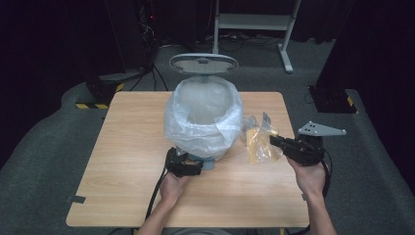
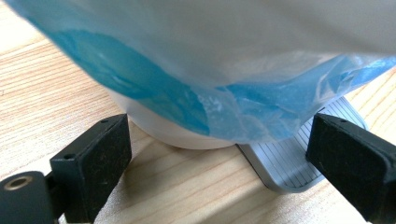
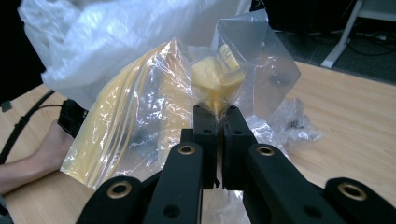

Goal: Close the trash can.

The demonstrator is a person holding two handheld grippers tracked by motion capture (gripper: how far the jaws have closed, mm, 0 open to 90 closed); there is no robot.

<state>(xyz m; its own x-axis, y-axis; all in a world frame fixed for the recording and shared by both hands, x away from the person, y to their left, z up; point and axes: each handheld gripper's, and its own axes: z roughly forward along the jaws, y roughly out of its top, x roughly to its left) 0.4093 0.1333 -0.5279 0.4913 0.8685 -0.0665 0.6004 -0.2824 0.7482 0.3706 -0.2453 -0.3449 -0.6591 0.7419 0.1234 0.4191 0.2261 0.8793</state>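
Observation:
A small white pedal bin (image 1: 203,115) lined with a cloudy plastic bag stands mid-table, its grey lid (image 1: 203,63) raised behind it. My left gripper (image 1: 196,166) lies low at the bin's front. It is open (image 2: 224,163), and between its jaws are the bin's white base (image 2: 177,135) and the grey ribbed pedal (image 2: 289,168). To the right of the bin, my right gripper (image 1: 272,140) is shut (image 3: 219,116) on a clear bag (image 3: 140,126) with yellow contents. That bag (image 1: 258,144) hangs above the tabletop.
A crumpled piece of clear plastic (image 3: 292,123) lies on the wooden table (image 1: 132,147) behind the held bag, close to the bin's right side. A white metal frame (image 1: 254,22) stands on the dark floor beyond the table.

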